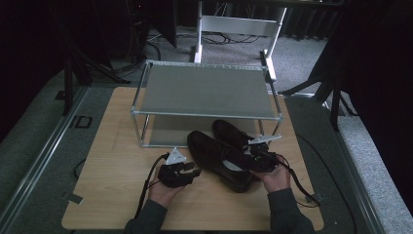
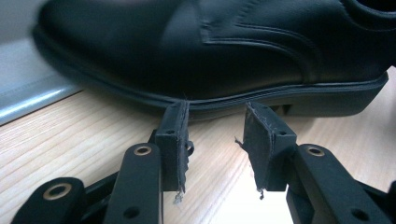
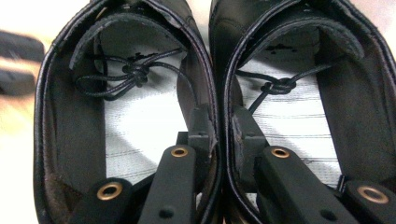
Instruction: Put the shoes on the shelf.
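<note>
Two black leather lace-up shoes stand side by side on the wooden table, just in front of a metal rack. In the high view the nearer shoe lies left of the farther one. My right gripper is at their heel ends. In the right gripper view, one jaw is inside the left shoe and the other inside the right shoe, and my right gripper is shut on the two touching inner walls. My left gripper is open, its fingertips just short of the sole of the near shoe.
The rack has a grey upper shelf and a lower shelf whose grey edge lies behind the shoe's toe. Bare wood lies to the left and front of the shoes. A white desk frame and cables stand on the floor beyond.
</note>
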{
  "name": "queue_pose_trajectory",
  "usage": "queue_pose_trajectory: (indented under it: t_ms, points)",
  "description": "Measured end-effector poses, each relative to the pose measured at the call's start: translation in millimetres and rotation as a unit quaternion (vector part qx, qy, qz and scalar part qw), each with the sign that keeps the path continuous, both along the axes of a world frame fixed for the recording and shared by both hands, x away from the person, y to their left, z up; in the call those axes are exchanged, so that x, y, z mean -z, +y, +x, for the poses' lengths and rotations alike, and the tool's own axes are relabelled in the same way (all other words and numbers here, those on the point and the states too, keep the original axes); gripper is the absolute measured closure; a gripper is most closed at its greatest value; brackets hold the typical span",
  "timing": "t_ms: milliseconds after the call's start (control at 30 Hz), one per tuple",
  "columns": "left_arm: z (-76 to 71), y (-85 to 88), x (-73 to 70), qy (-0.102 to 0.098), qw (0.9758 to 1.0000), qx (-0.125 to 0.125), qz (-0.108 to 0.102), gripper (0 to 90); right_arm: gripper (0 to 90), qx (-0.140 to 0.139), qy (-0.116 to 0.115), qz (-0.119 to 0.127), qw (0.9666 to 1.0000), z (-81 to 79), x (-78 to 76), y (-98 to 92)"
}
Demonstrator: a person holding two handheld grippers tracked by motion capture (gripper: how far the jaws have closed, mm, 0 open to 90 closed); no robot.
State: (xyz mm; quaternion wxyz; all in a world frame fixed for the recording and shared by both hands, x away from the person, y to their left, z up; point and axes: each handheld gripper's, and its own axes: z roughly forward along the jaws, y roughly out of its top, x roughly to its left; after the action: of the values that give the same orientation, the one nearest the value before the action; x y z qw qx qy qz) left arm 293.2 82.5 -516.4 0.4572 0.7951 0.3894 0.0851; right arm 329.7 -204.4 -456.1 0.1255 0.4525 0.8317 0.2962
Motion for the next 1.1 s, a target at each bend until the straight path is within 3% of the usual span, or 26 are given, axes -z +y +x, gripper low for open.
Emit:
queue_pose_trajectory:
  t_ms: [133, 200, 367, 467, 533, 767, 900, 1000, 1100]
  points:
    - [10.5, -13.0, 4.4, 0.007, 0.9999, -0.011, 0.012, 62.2, 80.7, 0.008, -0.008, 0.013, 0.9999, 9.0, 0.9, 10.9]
    - [17.3, -17.6, 6.0, 0.016, 0.9997, -0.017, 0.006, 62.5, 80.6, 0.015, -0.015, 0.018, 0.9996, 11.1, 0.7, 16.7]
    - [31.9, -19.6, 5.9, 0.018, 0.9990, -0.040, 0.005, 64.8, 80.7, 0.043, -0.027, 0.027, 0.9983, 14.4, 3.6, 29.6]
    - [43.1, -22.5, 8.3, 0.010, 0.9984, -0.046, 0.030, 67.1, 80.6, 0.058, -0.031, 0.021, 0.9976, 17.0, 7.8, 37.1]
    - [47.2, -23.1, 9.7, 0.010, 0.9983, -0.048, 0.032, 68.9, 80.6, 0.064, -0.032, 0.019, 0.9972, 18.6, 9.5, 39.7]
    - [74.8, -27.1, 13.3, -0.001, 0.9957, -0.071, 0.059, 71.9, 80.5, 0.128, -0.023, 0.037, 0.9908, 35.6, 19.5, 50.1]
    - [82.5, -26.8, 19.7, 0.004, 0.9937, -0.084, 0.074, 72.6, 80.2, 0.142, -0.027, 0.019, 0.9893, 41.6, 23.5, 63.3]
    - [85.5, -22.7, 22.9, 0.009, 0.9933, -0.094, 0.066, 70.8, 77.8, 0.148, -0.027, 0.014, 0.9885, 43.5, 26.3, 69.2]
    - [86.7, -20.7, 24.3, 0.012, 0.9931, -0.099, 0.063, 63.7, 65.7, 0.137, -0.023, 0.043, 0.9894, 43.6, 25.7, 63.9]
